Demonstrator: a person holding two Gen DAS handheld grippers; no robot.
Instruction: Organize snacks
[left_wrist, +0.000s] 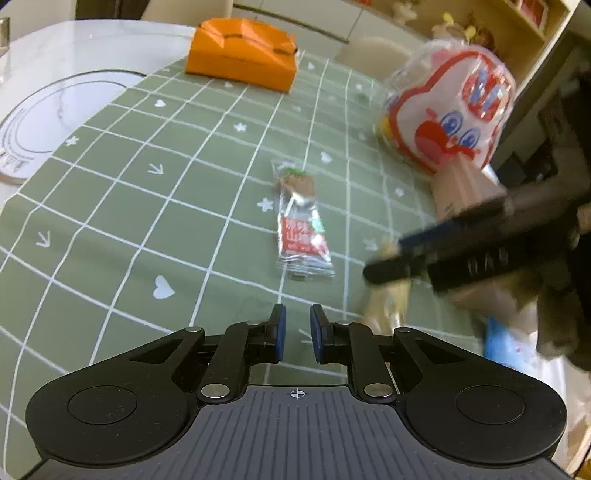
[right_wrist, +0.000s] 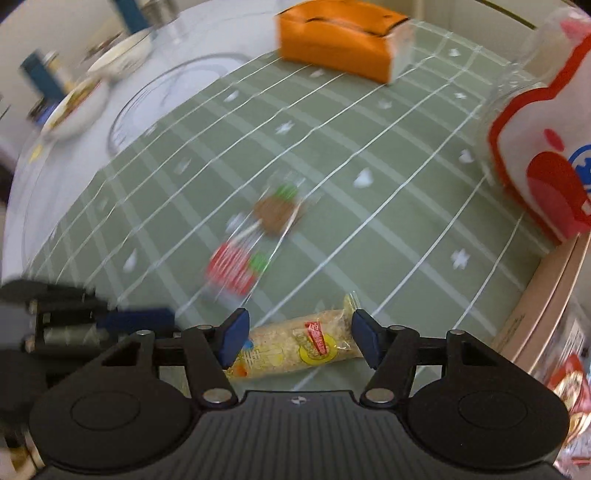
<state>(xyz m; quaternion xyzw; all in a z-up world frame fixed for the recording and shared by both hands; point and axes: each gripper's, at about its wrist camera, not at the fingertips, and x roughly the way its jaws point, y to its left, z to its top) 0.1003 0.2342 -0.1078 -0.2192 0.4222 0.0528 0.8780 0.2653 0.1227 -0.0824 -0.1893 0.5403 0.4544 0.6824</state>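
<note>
A: Snacks? Left view shows the lollipop packet mid-frame, left gripper nearly closed, empty.
B: Only the right view shows the rice bar lower centre, between the right gripper parted pads, ungrasped.

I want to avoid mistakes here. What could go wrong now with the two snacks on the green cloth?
1. The right hand-held gripper straddles the rice-cracker roll along its length with open jaws; closing may let the roll pivot or slip.
2. The left hand-held gripper is nearly shut with nothing between its pads, short of the lollipop packet.
3. Both grippers work close together; they may collide.
</note>
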